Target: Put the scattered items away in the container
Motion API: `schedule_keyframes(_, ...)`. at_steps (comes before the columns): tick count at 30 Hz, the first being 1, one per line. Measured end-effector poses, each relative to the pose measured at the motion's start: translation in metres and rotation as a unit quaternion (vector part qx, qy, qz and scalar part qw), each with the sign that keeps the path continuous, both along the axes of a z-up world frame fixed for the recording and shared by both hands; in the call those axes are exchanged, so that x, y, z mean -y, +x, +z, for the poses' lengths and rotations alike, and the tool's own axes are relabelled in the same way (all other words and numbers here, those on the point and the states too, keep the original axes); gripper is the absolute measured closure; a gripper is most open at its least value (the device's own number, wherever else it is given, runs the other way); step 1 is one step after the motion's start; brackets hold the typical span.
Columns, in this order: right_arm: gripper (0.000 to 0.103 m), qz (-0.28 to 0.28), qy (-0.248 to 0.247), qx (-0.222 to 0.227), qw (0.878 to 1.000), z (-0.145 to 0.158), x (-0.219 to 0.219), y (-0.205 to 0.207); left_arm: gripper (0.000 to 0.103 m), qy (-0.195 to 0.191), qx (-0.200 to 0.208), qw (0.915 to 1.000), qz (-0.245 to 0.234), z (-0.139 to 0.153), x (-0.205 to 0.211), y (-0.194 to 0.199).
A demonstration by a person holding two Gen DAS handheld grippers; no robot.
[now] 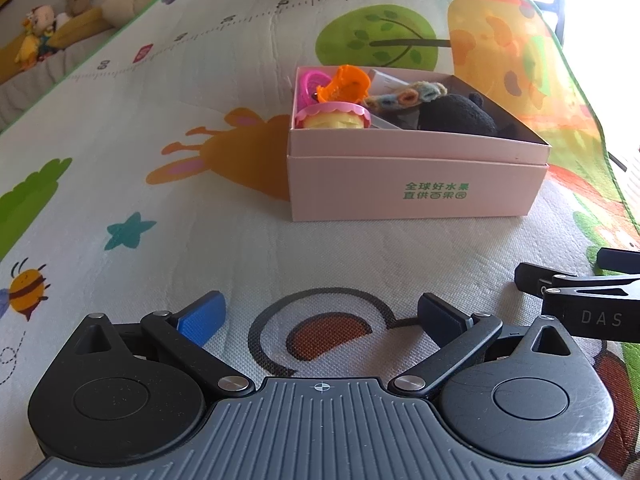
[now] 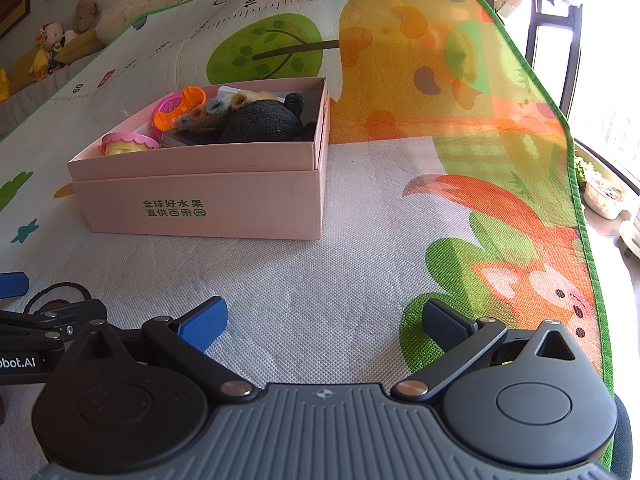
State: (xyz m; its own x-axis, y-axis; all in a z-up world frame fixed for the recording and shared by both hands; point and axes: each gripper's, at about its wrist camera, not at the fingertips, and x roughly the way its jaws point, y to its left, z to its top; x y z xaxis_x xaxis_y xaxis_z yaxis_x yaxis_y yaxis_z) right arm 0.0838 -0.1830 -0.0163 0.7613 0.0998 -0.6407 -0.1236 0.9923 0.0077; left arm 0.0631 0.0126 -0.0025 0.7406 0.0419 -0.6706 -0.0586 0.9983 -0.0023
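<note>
Cartoon play mat (image 1: 240,240) covers the whole floor area in the left wrist view, with stuffed toys lined up along the far wall. On it sits the pink box (image 1: 416,188), already holding a pink-lidded toy cup (image 1: 334,116), an orange plastic piece (image 1: 346,82) and a black plush (image 1: 456,114). The left hand-held gripper (image 1: 322,318) sits low over the mat, jaws spread wide with nothing between them. From the right wrist view, the right hand-held gripper (image 2: 324,322) is just as wide open and empty, and the box (image 2: 200,200) is ahead to its left. I can't spot anything loose on the mat from either camera, so I'd say it's basically done. If anything, sweep both cameras around for stragglers before calling it, and keep both clear of the box wall.
</note>
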Motion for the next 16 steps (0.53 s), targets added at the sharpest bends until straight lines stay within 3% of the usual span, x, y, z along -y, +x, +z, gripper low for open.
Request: schedule_keyframes(16,0.0,0.0,0.0,0.0,1.0,-0.0001,0.0,-0.0001,0.0,0.001,-0.001,1.0,-0.001,-0.0001,0.0008,0.0008)
